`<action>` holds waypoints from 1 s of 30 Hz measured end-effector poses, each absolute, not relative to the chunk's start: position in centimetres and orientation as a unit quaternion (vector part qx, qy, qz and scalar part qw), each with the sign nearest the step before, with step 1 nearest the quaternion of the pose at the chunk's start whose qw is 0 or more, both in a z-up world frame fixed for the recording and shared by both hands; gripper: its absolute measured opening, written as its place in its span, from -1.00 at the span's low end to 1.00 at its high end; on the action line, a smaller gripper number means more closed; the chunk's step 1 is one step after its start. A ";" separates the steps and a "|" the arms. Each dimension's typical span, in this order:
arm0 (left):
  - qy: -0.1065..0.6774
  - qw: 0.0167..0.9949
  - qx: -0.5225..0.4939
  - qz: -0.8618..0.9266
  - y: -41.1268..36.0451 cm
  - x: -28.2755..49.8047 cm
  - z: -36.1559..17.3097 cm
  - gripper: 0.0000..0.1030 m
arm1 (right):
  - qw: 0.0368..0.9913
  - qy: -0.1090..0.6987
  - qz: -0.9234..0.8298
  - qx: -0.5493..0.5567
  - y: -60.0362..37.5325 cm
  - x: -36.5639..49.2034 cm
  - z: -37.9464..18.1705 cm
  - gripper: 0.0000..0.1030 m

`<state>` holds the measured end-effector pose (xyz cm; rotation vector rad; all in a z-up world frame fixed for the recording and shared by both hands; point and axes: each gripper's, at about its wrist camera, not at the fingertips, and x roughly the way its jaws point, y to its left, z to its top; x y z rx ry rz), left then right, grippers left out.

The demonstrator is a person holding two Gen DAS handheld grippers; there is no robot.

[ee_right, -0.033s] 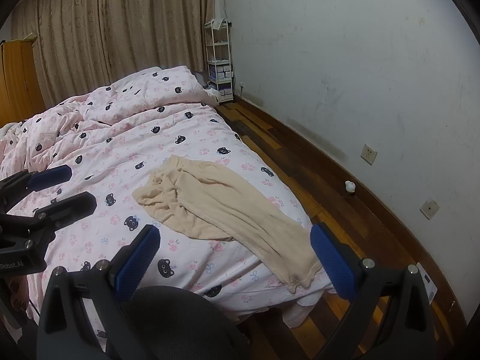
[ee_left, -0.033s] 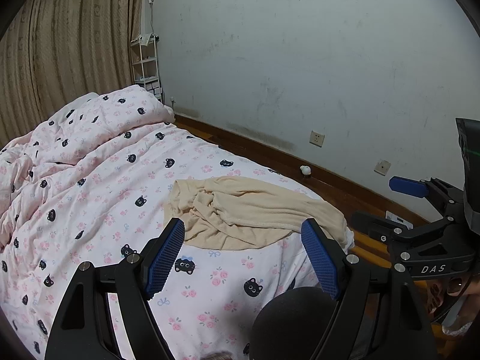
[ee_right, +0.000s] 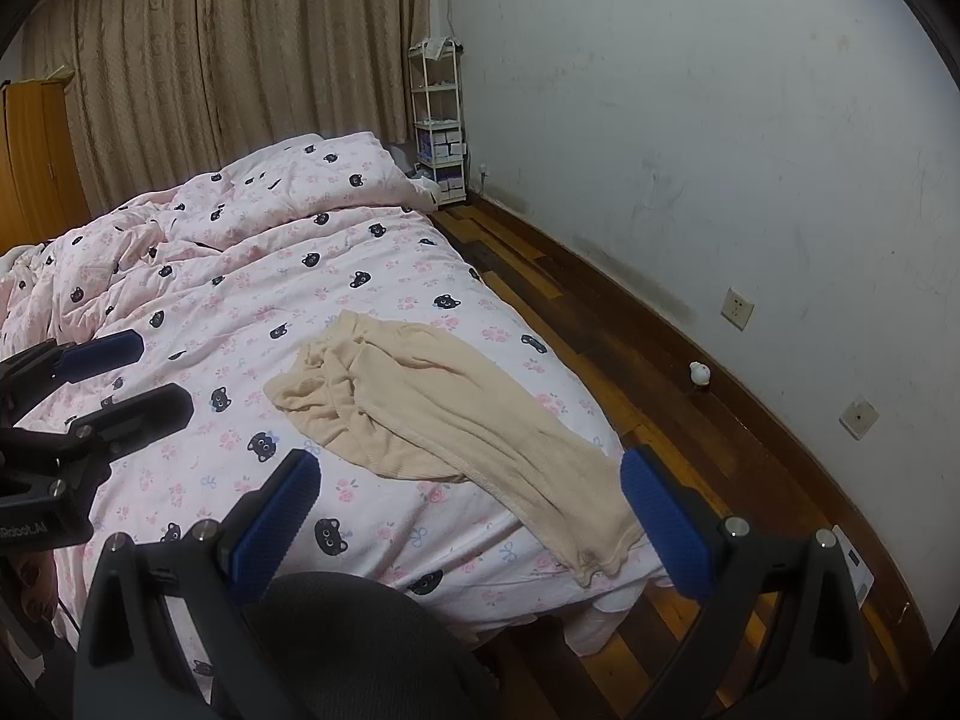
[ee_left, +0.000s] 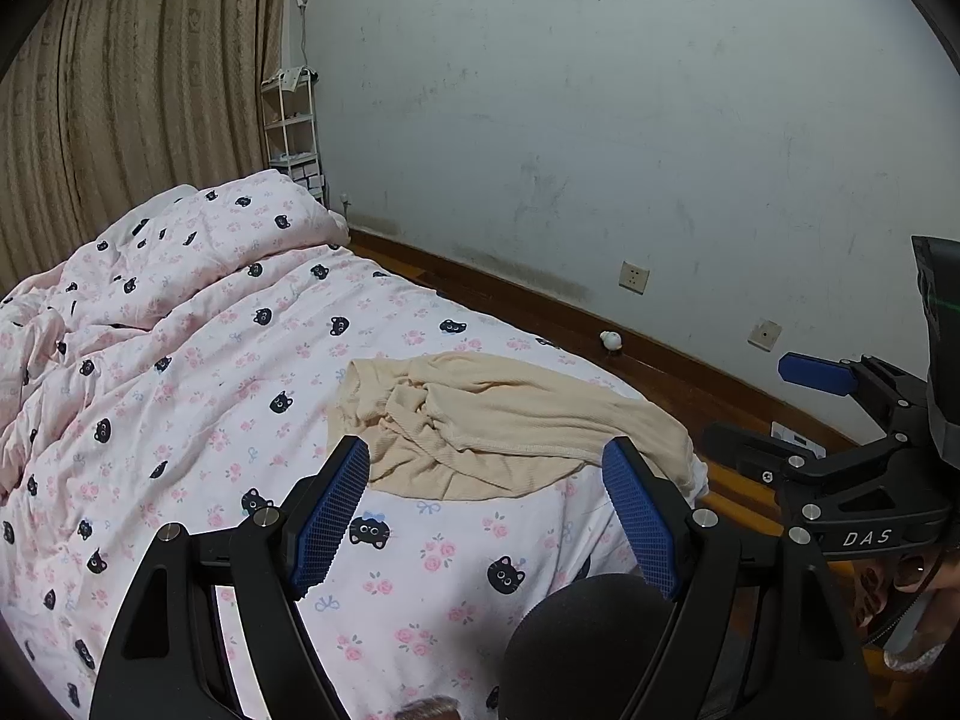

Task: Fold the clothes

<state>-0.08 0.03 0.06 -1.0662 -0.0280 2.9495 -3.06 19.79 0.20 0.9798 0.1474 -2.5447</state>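
A beige garment (ee_left: 498,420) lies rumpled on the pink cat-print bed cover (ee_left: 198,360), near the bed's foot corner; it also shows in the right wrist view (ee_right: 432,414), one end hanging at the bed's edge. My left gripper (ee_left: 486,510) is open and empty, held above the bed short of the garment. My right gripper (ee_right: 468,516) is open and empty, above the foot of the bed. The right gripper also shows at the right of the left wrist view (ee_left: 780,408), and the left gripper at the left of the right wrist view (ee_right: 138,378).
A bunched duvet (ee_right: 288,192) fills the far bed. A wooden floor (ee_right: 600,336) runs between bed and white wall. A white shelf rack (ee_right: 441,120) stands in the corner by the curtains (ee_right: 240,60). A small white object (ee_right: 699,373) sits at the skirting. A dark round thing (ee_right: 360,648) lies below the grippers.
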 end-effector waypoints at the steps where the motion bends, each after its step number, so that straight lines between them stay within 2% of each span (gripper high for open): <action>1: -0.009 0.003 -0.340 0.940 0.0 -0.1 0.1 0.48 | 0.204 0.051 -0.912 0.351 19.8 -3.0 0.1 0.98; 30: -0.010 -0.001 -0.343 0.939 -0.8 0.0 -0.5 0.48 | 0.208 0.053 -0.908 0.359 19.5 -3.3 0.1 0.98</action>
